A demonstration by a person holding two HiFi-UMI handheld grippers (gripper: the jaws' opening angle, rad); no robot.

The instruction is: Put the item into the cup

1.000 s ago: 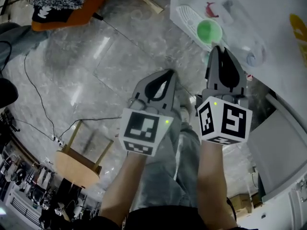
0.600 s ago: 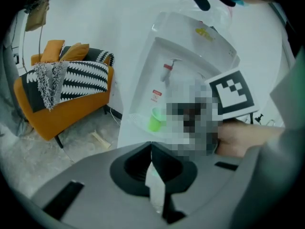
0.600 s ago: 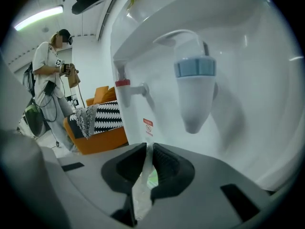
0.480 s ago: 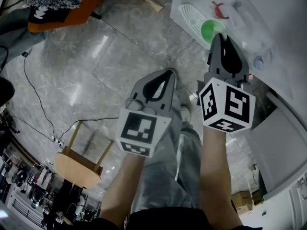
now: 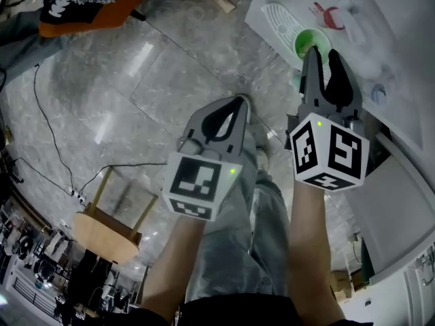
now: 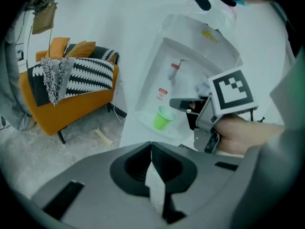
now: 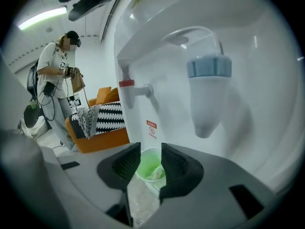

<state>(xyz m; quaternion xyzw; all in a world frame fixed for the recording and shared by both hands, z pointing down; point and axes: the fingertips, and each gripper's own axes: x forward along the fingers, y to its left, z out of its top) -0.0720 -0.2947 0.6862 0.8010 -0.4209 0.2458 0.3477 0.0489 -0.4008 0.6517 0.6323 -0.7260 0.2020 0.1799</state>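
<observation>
**Green cup (image 7: 147, 162) with a pale item inside, right tongs parted at its rim**

The right tongs (image 7: 150, 149) are set narrowly apart and grip nothing. The green cup shows in the gap just past their tips. Whether the tips touch its rim cannot be told. A pale, crumpled item (image 7: 156, 173) lies inside the cup, low against the near wall. The left tongs (image 6: 151, 147) are closed tip to tip with nothing between them. They hang over the floor, well to the left of the cup.

The cup stands upright on the bench (image 5: 277, 17), the ribbed white drip shelf in the recess of a water dispenser (image 7: 248, 37). On the recess's back wall, just above the cup, is a small red-and-white sticker (image 7: 151, 128); its print is too small to read. A yellow mark (image 6: 209, 34) on the dispenser's top is equally unreadable. Each gripper's cube carries black-and-white square markers.

Above the cup a red-capped tap (image 7: 127, 84) juts out on the left and a blue-collared spout (image 7: 208, 68) hangs on the right, with open air between them and the cup. The recess walls close in at both sides. The bench ends at a straight front edge, and beyond it is grey marble floor (image 5: 136, 100) crossed by a thin cable (image 5: 51, 134). A wooden stool (image 5: 109, 229) stands near the person's left, and an orange sofa (image 6: 71, 104) with a striped throw stands further off.
</observation>
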